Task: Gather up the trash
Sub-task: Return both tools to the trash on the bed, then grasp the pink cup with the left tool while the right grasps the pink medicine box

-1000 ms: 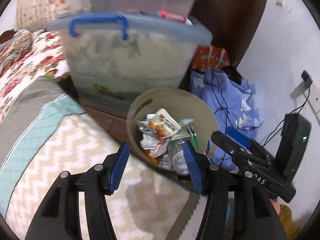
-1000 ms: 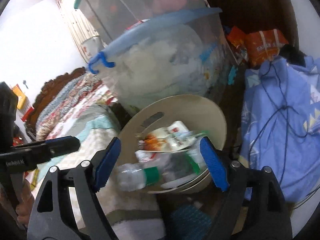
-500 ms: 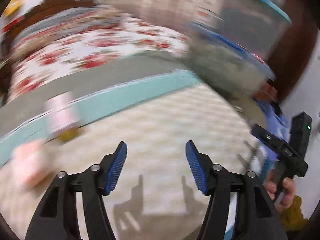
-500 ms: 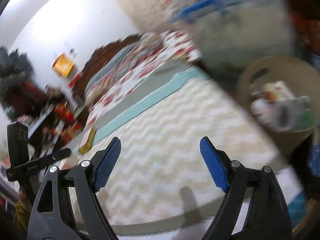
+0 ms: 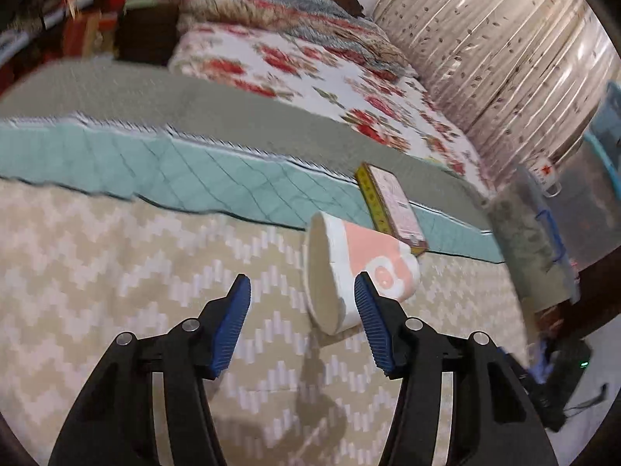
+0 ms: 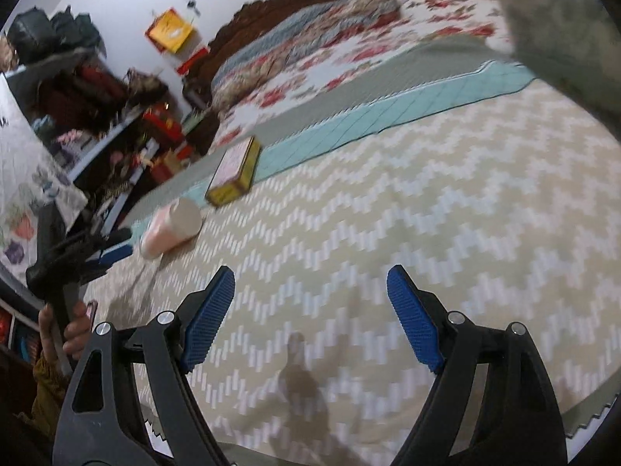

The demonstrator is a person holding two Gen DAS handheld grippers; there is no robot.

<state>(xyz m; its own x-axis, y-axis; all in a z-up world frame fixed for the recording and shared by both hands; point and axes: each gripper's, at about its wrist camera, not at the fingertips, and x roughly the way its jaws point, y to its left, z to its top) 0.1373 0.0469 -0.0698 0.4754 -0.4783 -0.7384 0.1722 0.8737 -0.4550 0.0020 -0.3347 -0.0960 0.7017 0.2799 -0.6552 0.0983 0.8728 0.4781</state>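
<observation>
A pink and white paper cup (image 5: 349, 272) lies on its side on the beige zigzag bedcover (image 5: 116, 272), open end toward me. A flat yellow-edged box (image 5: 392, 202) lies just behind it. My left gripper (image 5: 302, 291) hovers just short of the cup; its jaws are closing, the right pad overlaps the cup's side in the picture, and nothing is pressed between the pads. The right wrist view shows the cup (image 6: 170, 229), the box (image 6: 235, 173) and the left gripper (image 6: 97, 248) at the far left. My right gripper (image 6: 310, 283) is open over bare bedcover, holding nothing.
A teal quilted strip (image 5: 194, 178) and a floral quilt (image 5: 310, 77) lie beyond the trash. A clear storage bin (image 5: 531, 240) stands at the bed's right end, with a curtain (image 5: 485, 39) behind. Cluttered shelves (image 6: 97, 116) line the far left in the right wrist view.
Both grippers have swung away from the tan bin full of trash and now face across the bed. The cup and box have come into view ahead of the left gripper.
</observation>
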